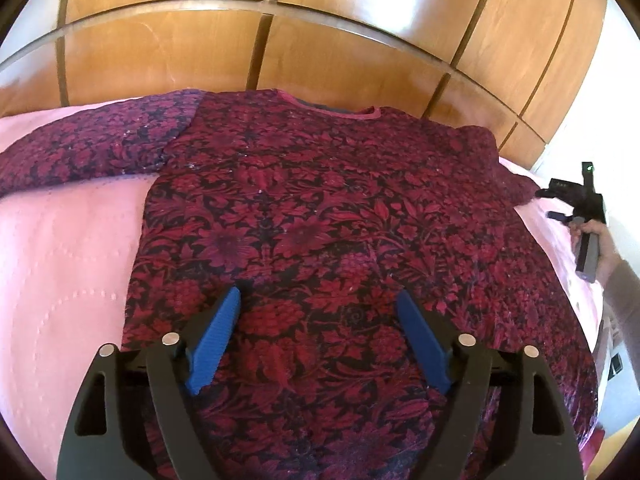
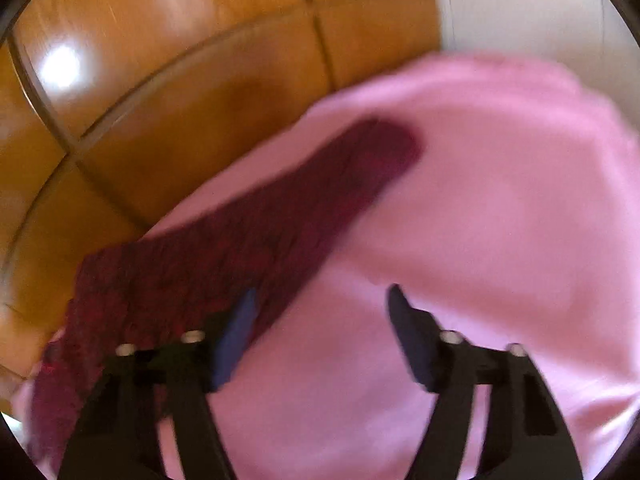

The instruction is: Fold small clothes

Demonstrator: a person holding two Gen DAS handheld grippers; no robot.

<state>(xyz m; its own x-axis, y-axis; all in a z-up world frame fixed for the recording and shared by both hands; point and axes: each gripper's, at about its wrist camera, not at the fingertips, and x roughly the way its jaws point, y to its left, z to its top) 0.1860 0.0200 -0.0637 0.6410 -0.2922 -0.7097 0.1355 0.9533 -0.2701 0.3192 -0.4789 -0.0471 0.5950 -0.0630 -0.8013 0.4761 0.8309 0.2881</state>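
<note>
A dark red floral long-sleeved top (image 1: 320, 220) lies flat, front up, on a pink bedspread (image 1: 68, 264), neckline toward the far side. Its left sleeve (image 1: 88, 148) stretches out to the left. My left gripper (image 1: 318, 300) is open and empty, hovering over the top's lower middle. My right gripper (image 2: 320, 292) is open and empty above the bedspread (image 2: 500, 200), beside the top's right sleeve (image 2: 280, 216), which runs away diagonally; this view is blurred. The right gripper also shows in the left wrist view (image 1: 560, 200), held by a hand at the bed's right edge.
A glossy wooden panelled wardrobe (image 1: 300, 40) stands behind the bed, also in the right wrist view (image 2: 180, 80). A white wall (image 2: 520, 12) is at the far right. The bed's edge drops off on the right (image 1: 600, 320).
</note>
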